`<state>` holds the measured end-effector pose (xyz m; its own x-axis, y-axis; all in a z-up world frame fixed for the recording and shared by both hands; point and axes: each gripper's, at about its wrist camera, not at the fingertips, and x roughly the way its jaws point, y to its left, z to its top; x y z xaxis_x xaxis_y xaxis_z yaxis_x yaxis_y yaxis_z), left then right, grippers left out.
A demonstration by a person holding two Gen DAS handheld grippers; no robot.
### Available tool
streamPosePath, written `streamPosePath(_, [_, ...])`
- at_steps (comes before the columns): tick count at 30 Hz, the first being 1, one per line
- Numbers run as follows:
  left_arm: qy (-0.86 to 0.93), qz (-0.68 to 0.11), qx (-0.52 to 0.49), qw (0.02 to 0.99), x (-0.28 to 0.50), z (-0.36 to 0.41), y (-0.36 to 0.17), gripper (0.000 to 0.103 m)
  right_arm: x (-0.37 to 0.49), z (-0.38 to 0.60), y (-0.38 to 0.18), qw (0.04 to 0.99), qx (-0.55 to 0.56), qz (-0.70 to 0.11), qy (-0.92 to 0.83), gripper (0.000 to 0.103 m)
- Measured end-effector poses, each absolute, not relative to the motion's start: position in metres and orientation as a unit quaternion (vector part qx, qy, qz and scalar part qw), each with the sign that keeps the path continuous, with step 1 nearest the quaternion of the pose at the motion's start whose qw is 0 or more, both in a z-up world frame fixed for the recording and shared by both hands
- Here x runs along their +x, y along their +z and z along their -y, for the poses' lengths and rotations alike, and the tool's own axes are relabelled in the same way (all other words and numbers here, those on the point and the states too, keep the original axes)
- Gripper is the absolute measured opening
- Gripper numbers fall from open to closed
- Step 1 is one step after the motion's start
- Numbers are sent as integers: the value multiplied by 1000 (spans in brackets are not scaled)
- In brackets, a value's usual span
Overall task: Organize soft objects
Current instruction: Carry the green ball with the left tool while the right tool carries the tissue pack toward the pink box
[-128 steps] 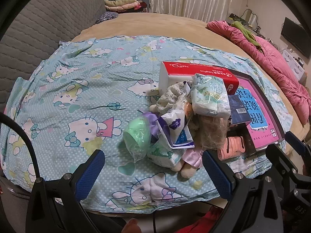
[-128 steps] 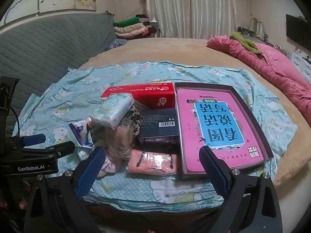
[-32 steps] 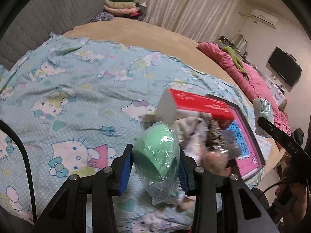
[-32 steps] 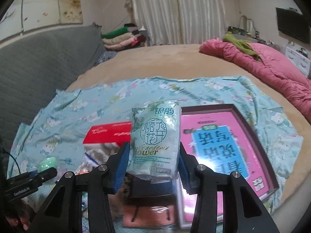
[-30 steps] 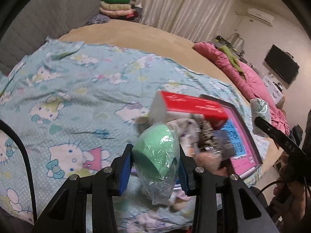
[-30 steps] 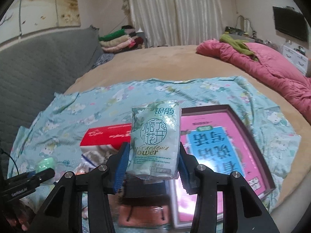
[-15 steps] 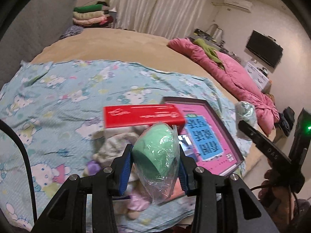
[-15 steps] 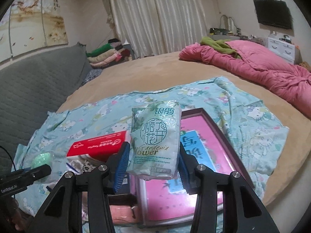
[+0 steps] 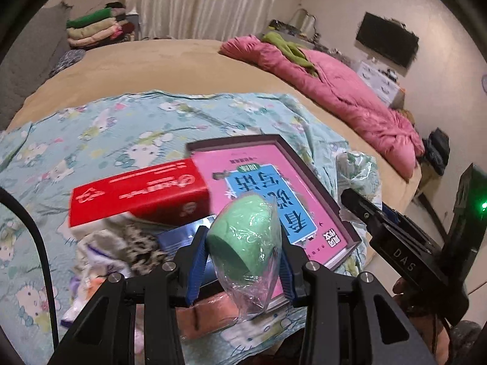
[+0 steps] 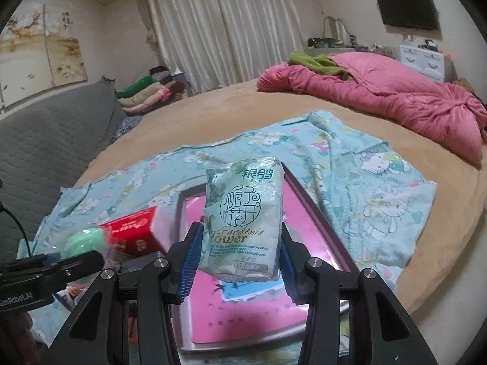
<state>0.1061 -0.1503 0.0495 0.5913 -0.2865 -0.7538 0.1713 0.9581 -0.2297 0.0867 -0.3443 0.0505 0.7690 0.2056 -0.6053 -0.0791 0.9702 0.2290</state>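
I hold the left gripper [image 9: 242, 263] clamped on the bagged green sponge [image 9: 243, 237], the right gripper [image 10: 239, 257] clamped on the tissue pack [image 10: 243, 222], both lifted at frame centre above the pink tray [image 10: 307, 213], presumably for sorting.

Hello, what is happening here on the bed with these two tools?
A person is sorting soft things with a handheld gripper in each hand. The left gripper is shut on a mint-green soft ball in clear plastic wrap. The right gripper is shut on a white tissue pack with green print. Both are held above a dark-rimmed tray with a pink book on the cartoon-print sheet.
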Motion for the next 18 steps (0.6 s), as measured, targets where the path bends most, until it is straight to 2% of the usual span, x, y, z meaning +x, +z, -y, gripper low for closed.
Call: streamPosePath(18, [-159, -500, -5, 851, 146, 224, 2, 42, 110, 382, -8, 901, 105, -420, 37, 48])
